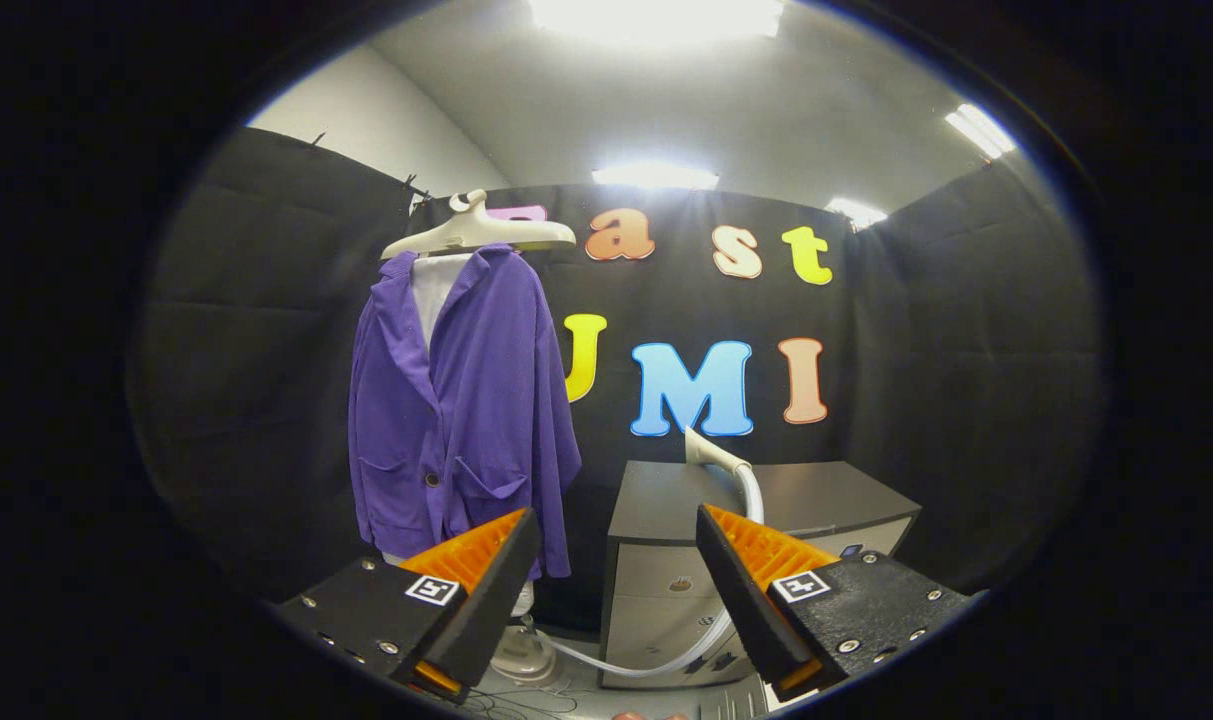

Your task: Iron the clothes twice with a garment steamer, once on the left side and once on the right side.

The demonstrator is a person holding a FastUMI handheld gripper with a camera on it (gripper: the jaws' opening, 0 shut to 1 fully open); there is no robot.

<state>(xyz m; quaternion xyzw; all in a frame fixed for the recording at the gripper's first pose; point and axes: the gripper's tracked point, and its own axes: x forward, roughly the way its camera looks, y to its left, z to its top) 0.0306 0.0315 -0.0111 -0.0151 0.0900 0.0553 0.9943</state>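
Note:
A purple jacket (463, 415) hangs on a white hanger (478, 232) beyond my left finger, over a white board. The garment steamer head (708, 450) rests on top of a grey cabinet (666, 495), just beyond my right finger. Its white hose (656, 662) runs down the cabinet front to the steamer base (522, 652) on the floor under the jacket. My gripper (618, 530) is open, with nothing between the fingers, and stands well short of both the jacket and the steamer head.
The grey cabinet with drawers stands to the right of the jacket against the black cloth wall. Cables lie on the floor near the steamer base. Ceiling lights shine above.

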